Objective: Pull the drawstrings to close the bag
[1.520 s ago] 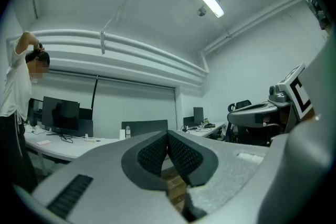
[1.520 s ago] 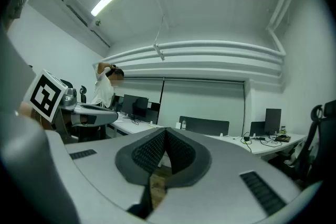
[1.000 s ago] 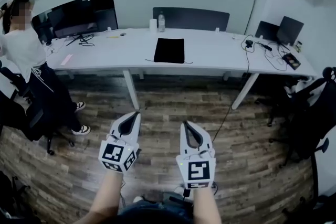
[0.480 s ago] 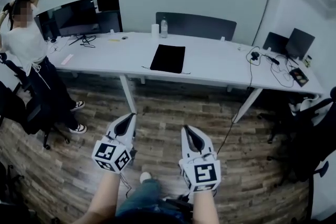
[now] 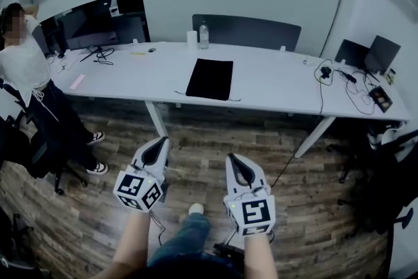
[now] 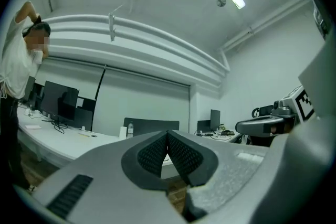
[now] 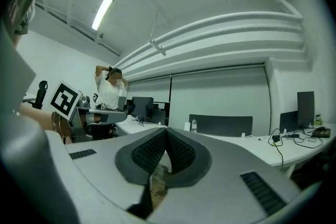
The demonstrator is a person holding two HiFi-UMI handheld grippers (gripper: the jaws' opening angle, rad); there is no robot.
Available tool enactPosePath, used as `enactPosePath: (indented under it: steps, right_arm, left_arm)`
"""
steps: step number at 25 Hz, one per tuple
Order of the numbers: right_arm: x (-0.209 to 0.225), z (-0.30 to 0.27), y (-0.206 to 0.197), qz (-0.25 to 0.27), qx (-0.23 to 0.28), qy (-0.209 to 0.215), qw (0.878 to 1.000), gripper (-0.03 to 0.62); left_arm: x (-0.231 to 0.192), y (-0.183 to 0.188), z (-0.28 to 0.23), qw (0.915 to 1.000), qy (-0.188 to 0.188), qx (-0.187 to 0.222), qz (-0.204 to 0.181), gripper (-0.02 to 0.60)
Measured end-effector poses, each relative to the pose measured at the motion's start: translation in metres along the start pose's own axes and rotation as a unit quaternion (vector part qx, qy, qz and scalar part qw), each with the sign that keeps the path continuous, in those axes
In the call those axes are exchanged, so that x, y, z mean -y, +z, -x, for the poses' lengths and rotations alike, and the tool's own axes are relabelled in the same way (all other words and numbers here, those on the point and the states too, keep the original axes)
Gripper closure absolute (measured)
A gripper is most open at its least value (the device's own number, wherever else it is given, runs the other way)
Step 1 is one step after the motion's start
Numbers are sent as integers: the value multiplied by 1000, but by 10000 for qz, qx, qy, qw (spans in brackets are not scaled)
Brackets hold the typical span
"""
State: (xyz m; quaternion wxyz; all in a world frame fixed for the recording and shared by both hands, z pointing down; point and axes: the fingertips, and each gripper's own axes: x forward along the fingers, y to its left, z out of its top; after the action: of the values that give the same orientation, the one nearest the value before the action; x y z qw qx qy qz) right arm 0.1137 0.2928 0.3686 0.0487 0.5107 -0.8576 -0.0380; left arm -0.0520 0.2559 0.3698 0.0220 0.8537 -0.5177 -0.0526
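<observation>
Moved closer since a second ago: left hand-held gripper (image 5: pixel 164 140) and right hand-held gripper (image 5: pixel 230 157), both nearer the tabletop (image 5: pixel 281 85).
Left hand-held gripper: jaws pressed together, nothing between them, held over the wooden floor (image 5: pixel 307 206).
Right hand-held gripper: likewise closed and empty.
Bag (image 5: pixel 210 79): black, lying flat toward the tabletop's near edge, well apart from both grippers.
Drawstrings (image 5: pixel 234 100): thin cords trailing at the bag's near corners.
Bottle (image 5: pixel 204 34): upright behind the bag.
Person (image 5: pixel 26 72): standing at the tabletop's left end.
</observation>
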Motion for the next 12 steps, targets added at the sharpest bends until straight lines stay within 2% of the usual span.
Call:
enactPosePath:
  steps: [12]
  right_arm:
    - [57, -159, -13, -182, -311, -350, 9987, 599]
  left_arm:
    - [-116, -12, -138, 9989, -324, -276, 182, 570]
